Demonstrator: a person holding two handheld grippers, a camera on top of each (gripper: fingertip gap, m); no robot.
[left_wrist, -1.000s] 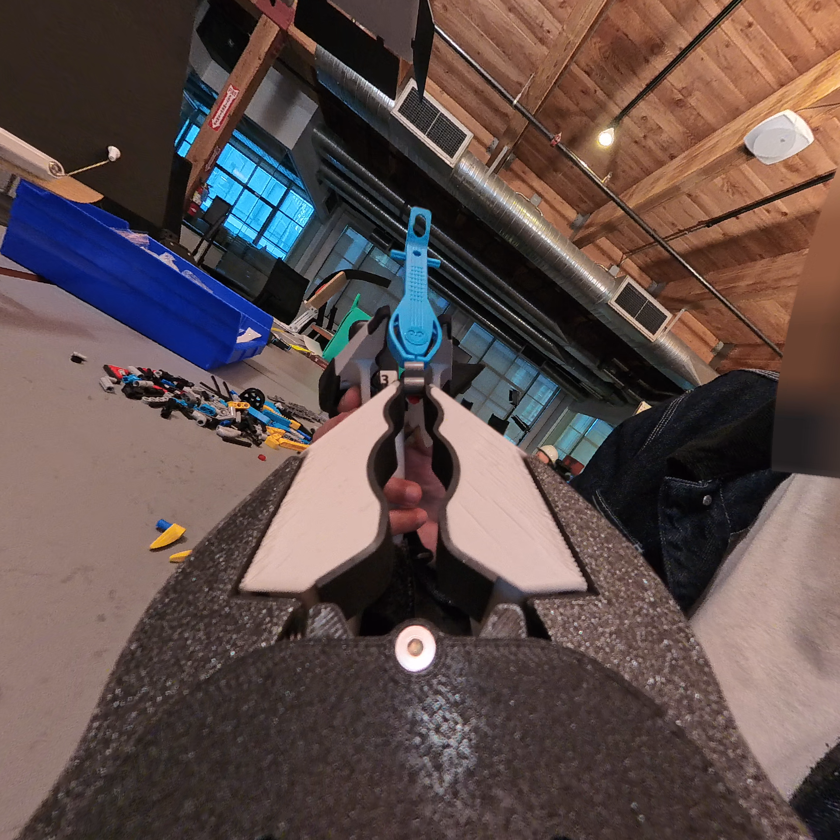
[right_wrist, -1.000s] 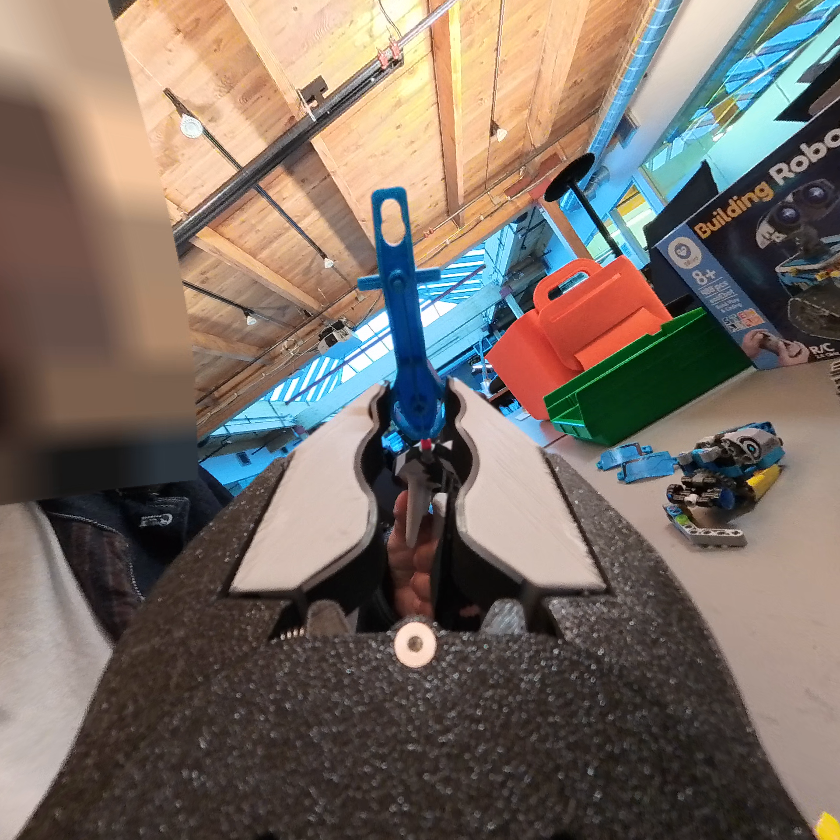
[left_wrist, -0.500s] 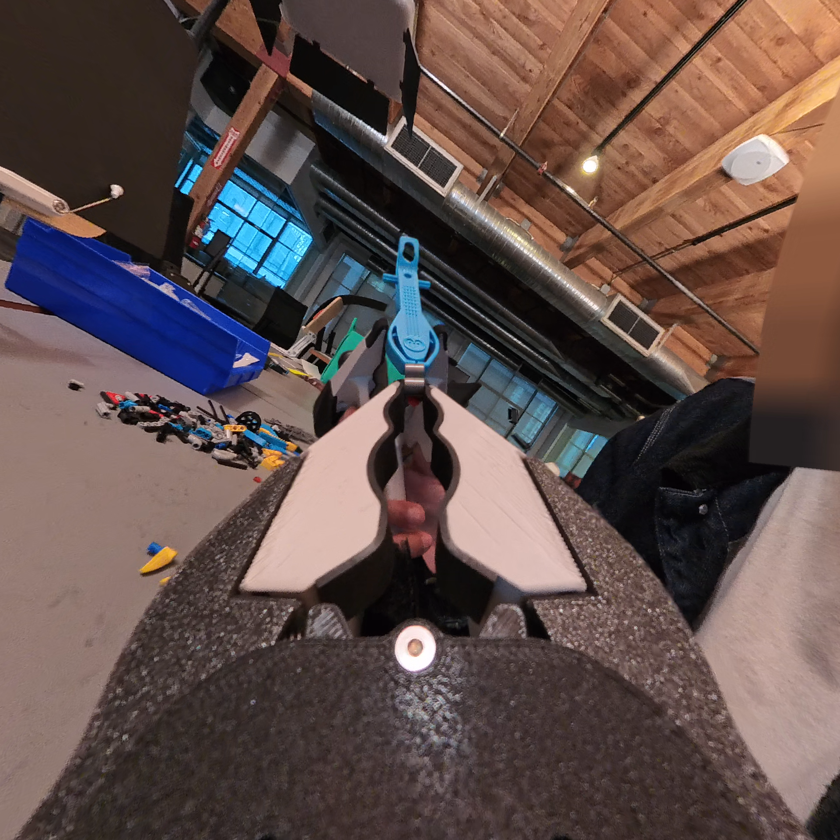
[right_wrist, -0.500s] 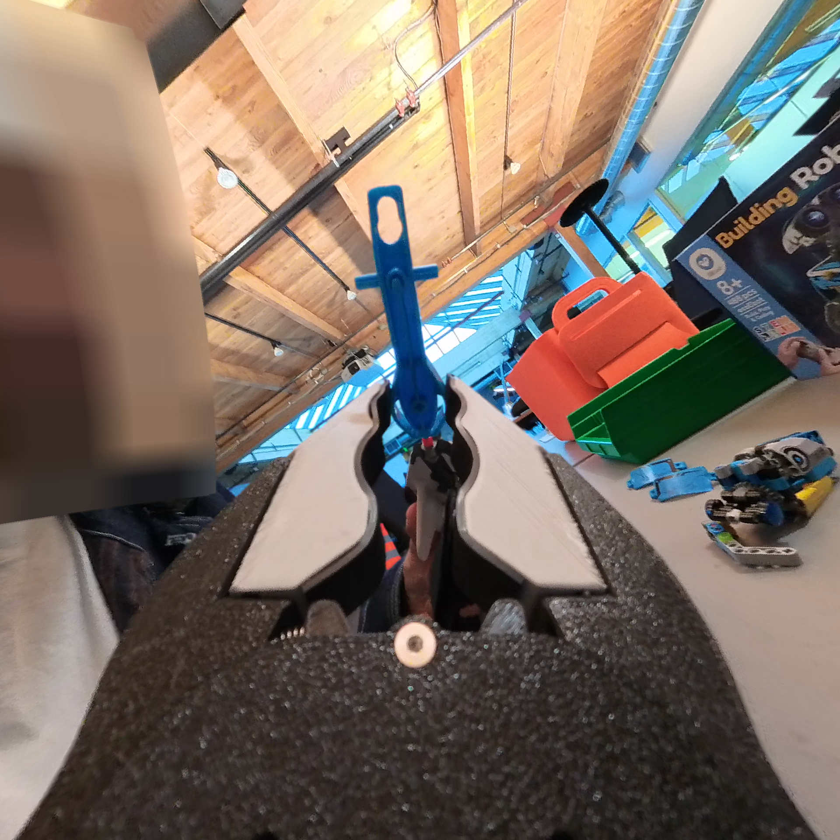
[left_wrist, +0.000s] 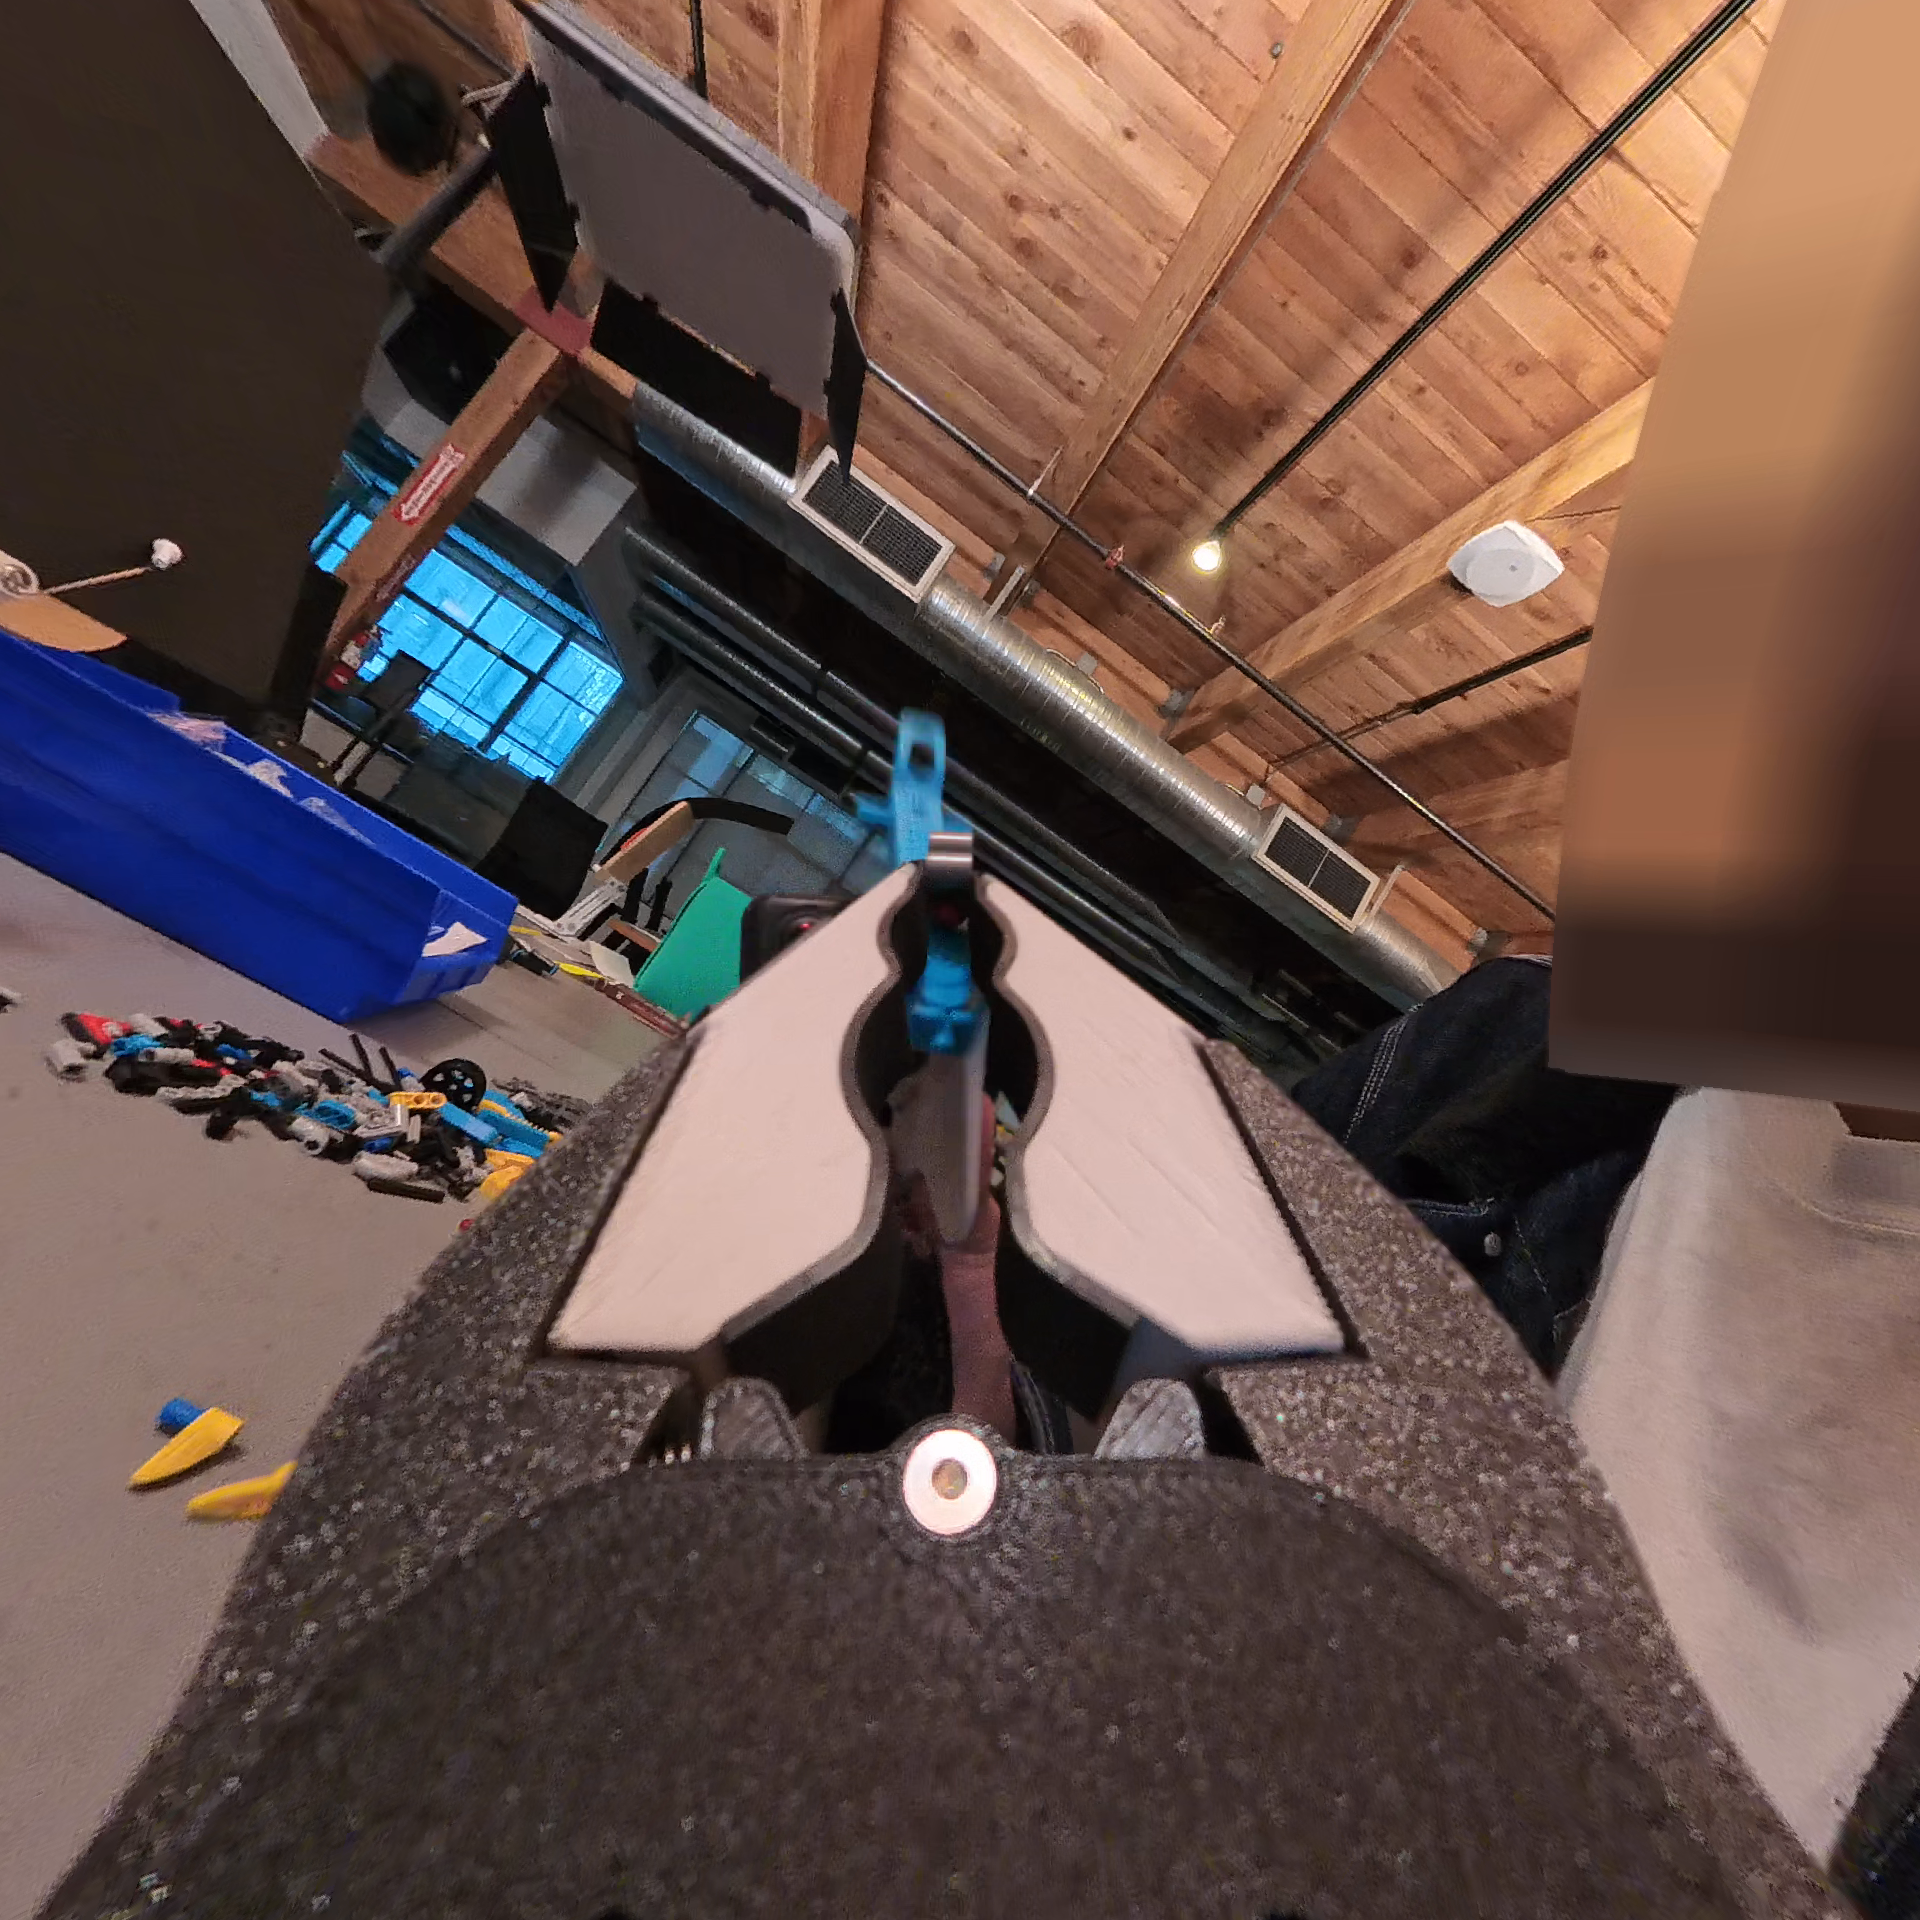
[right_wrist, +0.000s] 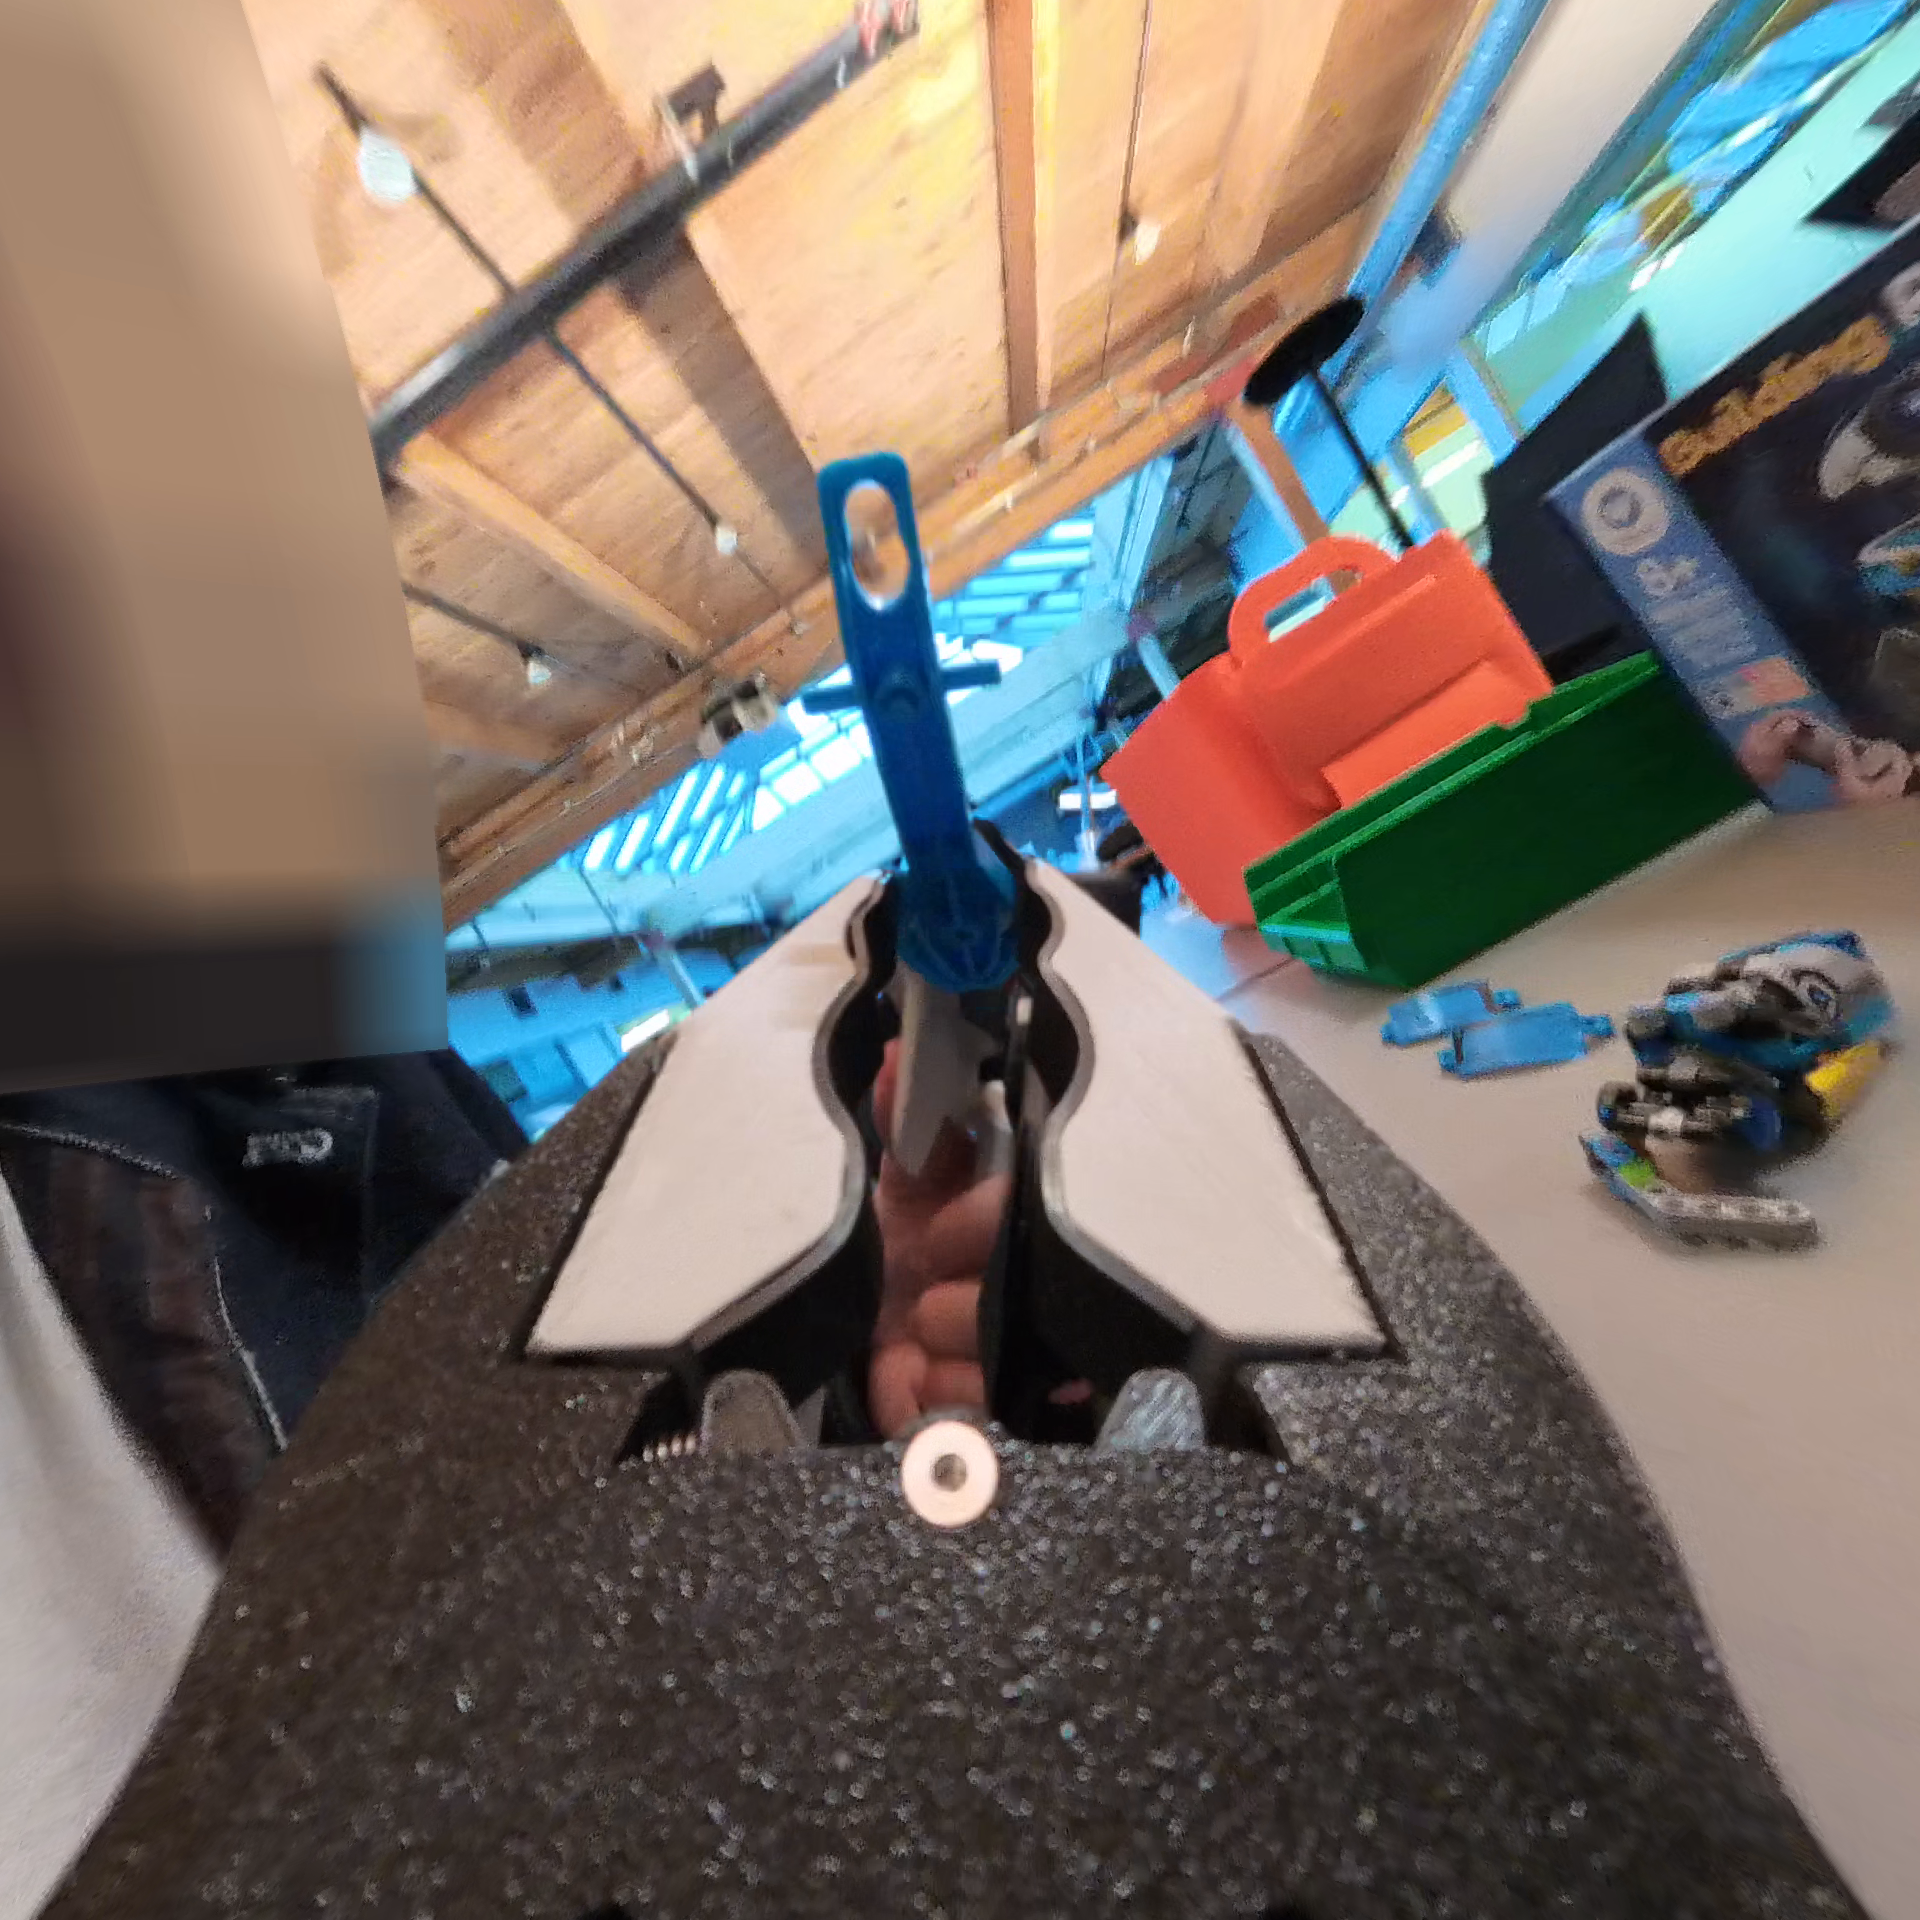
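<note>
Grey table (left_wrist: 156, 1299); left gripper (left_wrist: 943, 883) and right gripper (right_wrist: 951, 904) both clamp blue tool (right_wrist: 914, 727)

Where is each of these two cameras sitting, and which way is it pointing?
Left wrist view: on the left gripper, tilted up toward ceiling and windows; blue bin and loose parts pile at left; the person's jacket at right.
Right wrist view: on the right gripper, also tilted up; green bin, toy robot at right.
Shared: the blue tool, pinched by both grippers.
</note>
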